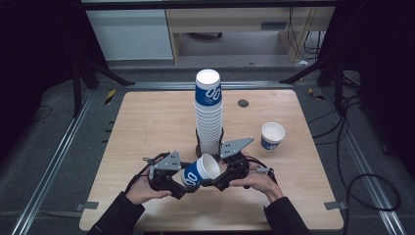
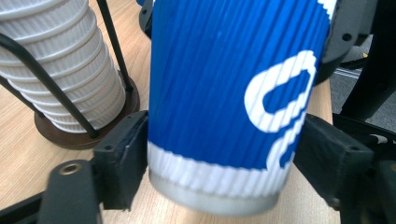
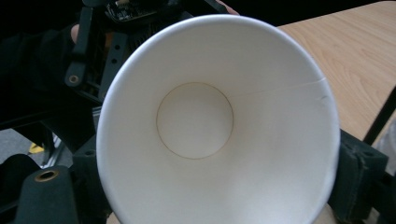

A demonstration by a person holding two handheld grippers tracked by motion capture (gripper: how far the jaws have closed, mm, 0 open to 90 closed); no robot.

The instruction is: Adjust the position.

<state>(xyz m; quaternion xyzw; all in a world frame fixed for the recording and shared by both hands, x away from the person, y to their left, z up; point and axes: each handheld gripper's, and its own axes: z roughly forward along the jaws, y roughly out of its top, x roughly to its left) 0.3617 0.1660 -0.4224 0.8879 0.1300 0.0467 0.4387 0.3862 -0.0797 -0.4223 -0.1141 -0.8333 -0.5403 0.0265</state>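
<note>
My left hand-held gripper (image 1: 182, 182) is clamped on the base end of the blue cup (image 1: 200, 172), which lies tilted between both tools just in front of the cup stack (image 1: 209, 115). My right hand-held gripper (image 1: 209, 182) has its jaws around the cup's rim; I cannot tell if they press yet. Squeezing the open rim too hard could crush it; a loose hold could drop it onto the table (image 1: 147, 117).
</note>
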